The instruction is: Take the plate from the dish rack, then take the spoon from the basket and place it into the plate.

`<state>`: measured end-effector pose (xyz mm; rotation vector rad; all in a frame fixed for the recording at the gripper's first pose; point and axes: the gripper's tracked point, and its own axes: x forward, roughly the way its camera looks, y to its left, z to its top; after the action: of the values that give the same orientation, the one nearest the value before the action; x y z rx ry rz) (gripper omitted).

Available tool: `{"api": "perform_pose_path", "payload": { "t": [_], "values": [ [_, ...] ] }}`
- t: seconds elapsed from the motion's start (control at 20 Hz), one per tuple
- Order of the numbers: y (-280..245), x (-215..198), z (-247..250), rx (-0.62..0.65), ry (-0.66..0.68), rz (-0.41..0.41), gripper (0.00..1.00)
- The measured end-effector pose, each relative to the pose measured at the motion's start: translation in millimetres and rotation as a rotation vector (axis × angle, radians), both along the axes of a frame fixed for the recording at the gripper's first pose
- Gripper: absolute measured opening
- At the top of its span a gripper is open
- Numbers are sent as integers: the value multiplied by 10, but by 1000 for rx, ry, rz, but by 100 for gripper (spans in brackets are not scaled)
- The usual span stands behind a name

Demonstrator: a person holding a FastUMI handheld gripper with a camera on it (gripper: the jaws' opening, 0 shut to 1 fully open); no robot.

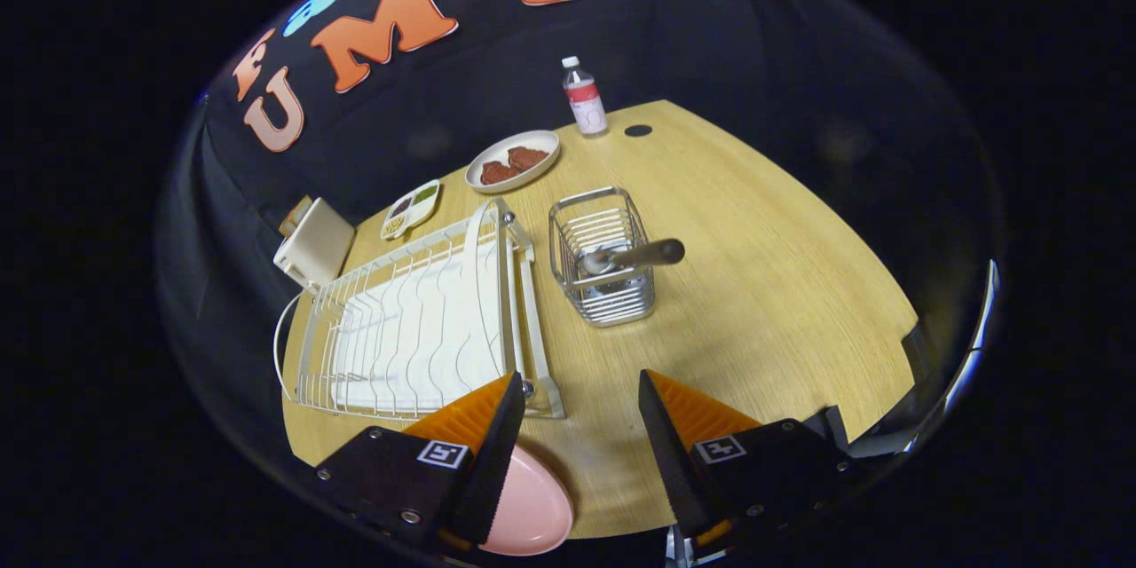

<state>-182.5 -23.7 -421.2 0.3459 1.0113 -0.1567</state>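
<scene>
The gripper (577, 390) hovers over a pale wood-grain table (781, 302), its ridged jaws spread wide and holding nothing. A smooth round pink plate (532, 510) lies beneath the left finger, near the white wire dish rack (417, 328). Beyond the fingers, a spoon (635, 256) leans in a square metal wire basket (603, 262).

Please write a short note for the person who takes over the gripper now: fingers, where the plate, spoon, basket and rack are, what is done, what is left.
Gripper: fingers open, holding nothing, above the table's near edge.
Plate: pink, out of the rack, lying flat on the table between the fingers, partly under the left one.
Rack: just ahead of the left finger, with no plate in it.
Basket: wire, upright, beyond the fingers and right of the rack.
Spoon: in the basket, handle sticking out to the right.
Done: plate taken from the rack.
Left: grip the spoon, lift it out, put it into the plate.
</scene>
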Motion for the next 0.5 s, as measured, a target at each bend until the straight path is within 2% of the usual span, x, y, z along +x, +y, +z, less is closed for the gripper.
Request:
{"api": "perform_pose_path", "payload": {
  "t": [0.3,0.5],
  "values": [
    [-307,316,-9,-68,-138,-92,78],
    [-454,475,-105,-132,-169,-96,71]
  ]
}}
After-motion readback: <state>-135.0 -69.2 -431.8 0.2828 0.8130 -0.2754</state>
